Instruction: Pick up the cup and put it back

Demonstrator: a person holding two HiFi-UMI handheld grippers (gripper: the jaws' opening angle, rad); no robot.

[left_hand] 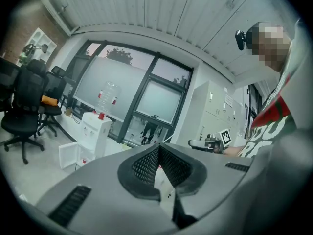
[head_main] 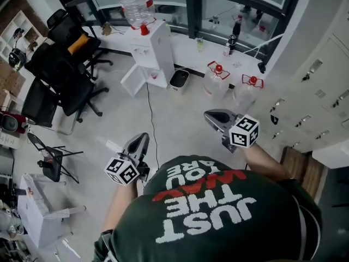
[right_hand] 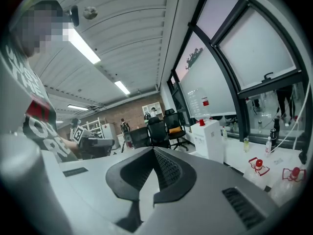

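Observation:
I cannot pick out a cup in any view. In the head view my left gripper (head_main: 143, 138) hangs over the grey floor in front of the person's dark printed shirt, its jaws together and empty. My right gripper (head_main: 209, 115) is held further forward on the right, also shut with nothing in it. In the left gripper view the ribbed pads (left_hand: 148, 164) meet at a point, and the right gripper (left_hand: 204, 143) shows beyond them. The right gripper view shows its pads (right_hand: 167, 169) closed, with the left gripper (right_hand: 93, 144) off to the left.
A white water dispenser (head_main: 156, 49) with a clear bottle stands ahead by the window wall. Two water jugs (head_main: 217, 79) sit on the floor near a low white ledge (head_main: 188, 51). Black office chairs (head_main: 57, 75) crowd the left; grey lockers (head_main: 322, 97) line the right. A cable (head_main: 150, 113) crosses the floor.

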